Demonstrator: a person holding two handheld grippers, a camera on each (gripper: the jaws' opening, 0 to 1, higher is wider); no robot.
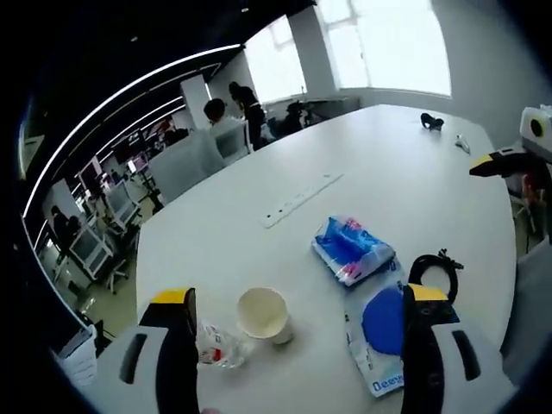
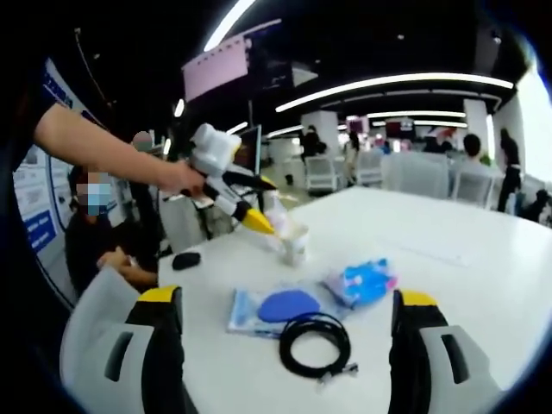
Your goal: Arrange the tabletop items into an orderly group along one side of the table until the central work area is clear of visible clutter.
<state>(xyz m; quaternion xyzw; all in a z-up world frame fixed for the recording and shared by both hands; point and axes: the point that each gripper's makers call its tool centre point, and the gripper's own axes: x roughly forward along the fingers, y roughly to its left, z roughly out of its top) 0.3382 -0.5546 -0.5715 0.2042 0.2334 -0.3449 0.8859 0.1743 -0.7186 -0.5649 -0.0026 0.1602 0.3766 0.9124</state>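
Note:
My left gripper [image 1: 300, 297] is open above the table's near edge. Between and beyond its jaws are a white paper cup [image 1: 263, 312], a crumpled clear wrapper [image 1: 220, 345], a blue packet [image 1: 352, 250], a flat pouch with a blue disc [image 1: 379, 332] and a coiled black cable [image 1: 435, 267]. My right gripper [image 2: 287, 297] is open and holds nothing, hovering before the cable [image 2: 315, 342], the disc pouch [image 2: 276, 308] and the blue packet [image 2: 362, 280]. In the right gripper view a hand holds the left gripper [image 2: 260, 203] just above the cup [image 2: 293, 244].
A white power strip [image 1: 302, 200] lies mid-table, and a small black item [image 1: 431, 122] sits at the far end. A black mouse-like object [image 2: 185, 260] lies near the table edge. A seated person [image 2: 103, 250] and a white chair [image 2: 95, 328] are beside the table.

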